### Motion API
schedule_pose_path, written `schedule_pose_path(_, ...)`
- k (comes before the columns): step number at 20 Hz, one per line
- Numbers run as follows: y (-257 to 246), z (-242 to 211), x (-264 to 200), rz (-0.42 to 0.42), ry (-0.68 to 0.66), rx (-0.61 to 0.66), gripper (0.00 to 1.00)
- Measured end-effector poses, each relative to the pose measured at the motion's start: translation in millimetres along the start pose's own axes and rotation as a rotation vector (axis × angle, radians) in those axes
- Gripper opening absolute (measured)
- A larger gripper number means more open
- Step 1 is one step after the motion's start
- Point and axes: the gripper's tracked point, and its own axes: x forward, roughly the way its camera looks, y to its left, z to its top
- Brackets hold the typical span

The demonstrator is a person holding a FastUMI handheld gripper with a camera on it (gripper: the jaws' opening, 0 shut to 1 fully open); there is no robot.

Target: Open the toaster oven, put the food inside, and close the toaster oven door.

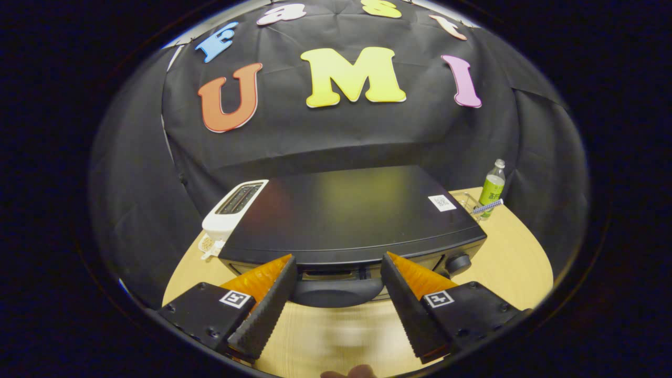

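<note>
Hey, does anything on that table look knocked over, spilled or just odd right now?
Nothing stands out. The toaster oven sits square on the table with its door shut, the white toaster upright beside it and the green bottle standing behind. The open tongs straddle the door handle.

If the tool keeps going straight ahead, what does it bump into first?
Probably the oven door's handle, sitting between the open tool's fingertips on the oven. Depth is hard to judge.
</note>
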Motion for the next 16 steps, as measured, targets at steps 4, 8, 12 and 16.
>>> schedule_pose_path(4,5,-4,0,-0.036,-0.045,-0.111,1.0)
schedule_pose_path(8,1,-11,-4,-0.012,-0.041,-0.093,1.0)
schedule_pose_path(12,0,-25,-13,-0.005,-0.02,-0.093,1.0)
schedule_pose_path(16,-4,-49,-30,0.007,0.002,-0.111,1.0)
